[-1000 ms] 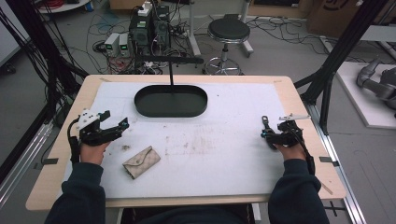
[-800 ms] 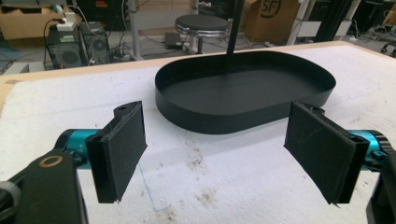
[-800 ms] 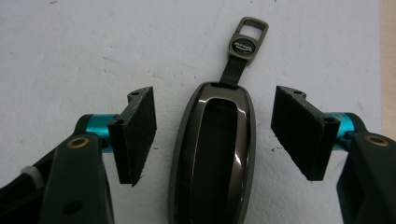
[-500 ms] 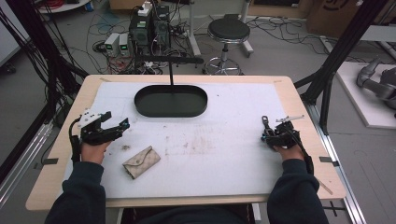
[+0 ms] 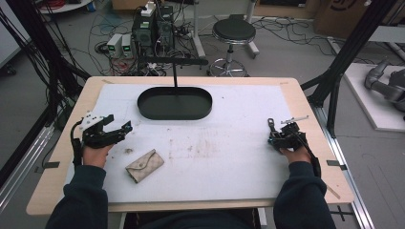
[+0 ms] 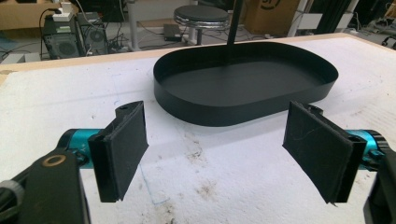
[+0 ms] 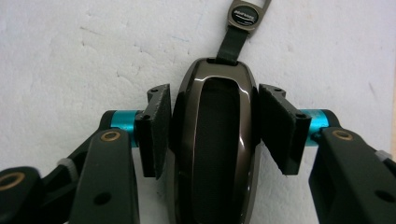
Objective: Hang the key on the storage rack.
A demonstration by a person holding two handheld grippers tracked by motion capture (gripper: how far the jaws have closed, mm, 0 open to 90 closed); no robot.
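A glossy dark key fob (image 7: 217,186) with a short strap and metal tag (image 7: 245,16) lies on the white table cover at the right. My right gripper (image 7: 211,123) has just been closing, and its pads now sit against both sides of the fob. From above, the strap (image 5: 271,126) sticks out past the right gripper (image 5: 277,138). My left gripper (image 6: 224,154) stands open at the table's left (image 5: 120,123). Its jaws have just closed a little, with nothing between them. It points at a black oval tray (image 6: 243,81).
A beige flap pouch (image 5: 144,165) lies near the front left, beside the left hand. The empty tray (image 5: 157,105) sits at the back centre under a thin black pole (image 5: 175,76). A stool (image 5: 234,33) and computer boxes (image 5: 153,28) stand beyond the table.
The right gripper's jaws have drawn in around the key fob, and that hand has shifted slightly. The left hand has kept its place.
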